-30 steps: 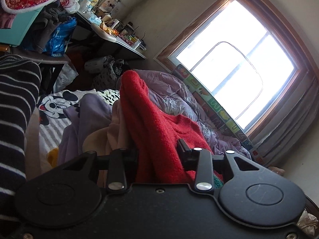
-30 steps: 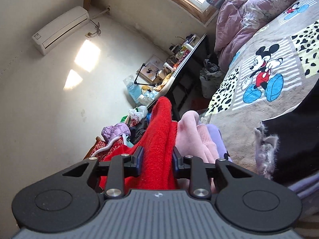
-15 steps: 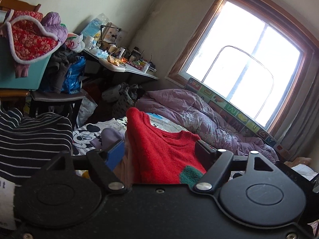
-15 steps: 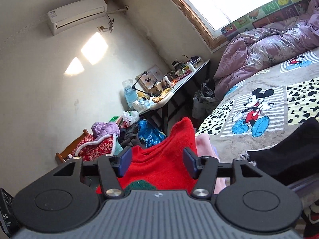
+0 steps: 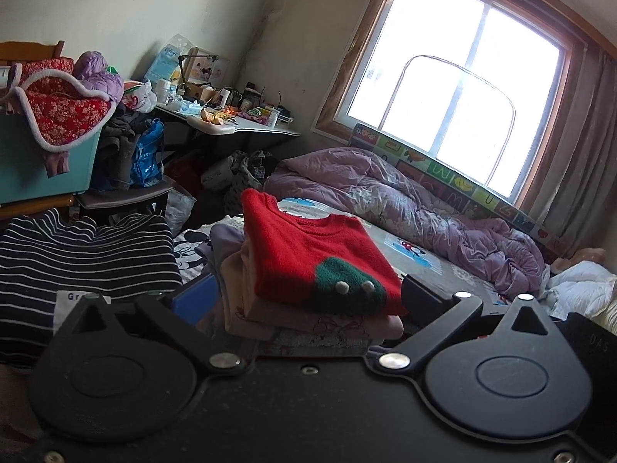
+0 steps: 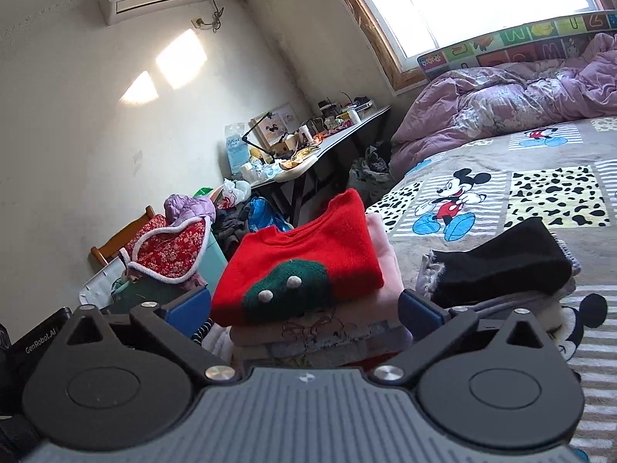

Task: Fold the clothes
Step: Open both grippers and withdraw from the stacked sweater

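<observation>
A folded red sweater (image 5: 308, 254) with a green patch lies on top of a stack of folded pink and lilac clothes (image 5: 308, 320) on the bed. It also shows in the right wrist view (image 6: 304, 262) on the same stack (image 6: 320, 332). My left gripper (image 5: 304, 297) is open and empty, its jaws wide on either side of the stack's near end. My right gripper (image 6: 304, 308) is open and empty, also just in front of the stack.
A striped black-and-white garment (image 5: 77, 258) lies left of the stack. A folded black garment (image 6: 501, 262) lies on a pile to the right. A Mickey Mouse blanket (image 6: 520, 193) covers the bed, with a purple duvet (image 5: 405, 200) near the window. A cluttered desk (image 5: 239, 123) and chair stand beyond.
Both grippers were shut on the red sweater, then opened and let it go onto the stack. Both have drawn back from it.
</observation>
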A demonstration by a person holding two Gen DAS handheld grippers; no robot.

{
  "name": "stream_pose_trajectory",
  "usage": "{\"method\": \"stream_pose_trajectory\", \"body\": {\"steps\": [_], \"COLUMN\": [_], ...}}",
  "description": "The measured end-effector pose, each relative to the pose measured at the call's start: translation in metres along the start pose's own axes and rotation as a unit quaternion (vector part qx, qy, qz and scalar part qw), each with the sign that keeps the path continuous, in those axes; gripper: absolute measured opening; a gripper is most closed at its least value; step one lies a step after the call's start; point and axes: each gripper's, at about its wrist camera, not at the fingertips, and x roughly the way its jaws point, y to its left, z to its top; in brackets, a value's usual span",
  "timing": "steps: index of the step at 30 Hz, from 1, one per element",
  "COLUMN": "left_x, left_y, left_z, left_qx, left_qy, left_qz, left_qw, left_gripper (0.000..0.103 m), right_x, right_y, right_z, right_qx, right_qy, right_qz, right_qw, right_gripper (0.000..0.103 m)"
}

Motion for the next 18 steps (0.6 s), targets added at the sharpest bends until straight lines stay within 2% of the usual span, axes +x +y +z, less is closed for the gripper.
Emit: {"method": "stream_pose_trajectory", "body": {"steps": [3,7,9,13,16,18], "left_x": [-0.015,-0.035,-0.047,-0.062,-0.075,-0.080], "left_y": [-0.015,-0.035,-0.042,-0.055,-0.064,-0.066], "left_z": [-0.006,-0.014,-0.019,-0.024,-0.031,-0.033], "left_qx": [0.039,0.094,0.111,0.121,0.142,0.142], "left_qy": [0.000,-0.005,-0.012,0.010,-0.003,-0.005], "left_qz": [0.038,0.094,0.102,0.114,0.133,0.135], "left_qw": [0.9985,0.9911,0.9885,0.9860,0.9809,0.9806], "left_gripper": [0.102,0.102,0.103,0.103,0.103,0.103], "right_x": [-0.017,-0.036,-0.044,-0.061,-0.075,-0.084], "right_y": [0.009,0.022,0.030,0.046,0.059,0.067], "right_z": [-0.007,-0.017,-0.021,-0.030,-0.037,-0.041], "right_qx": [-0.019,-0.042,-0.058,-0.087,-0.108,-0.120], "right_qy": [0.005,0.017,0.021,0.028,0.028,0.026], "right_qz": [-0.021,-0.051,-0.065,-0.086,-0.093,-0.095], "right_qw": [1.000,0.998,0.996,0.992,0.989,0.988], "right_gripper": [0.103,0.103,0.103,0.103,0.103,0.103]}}
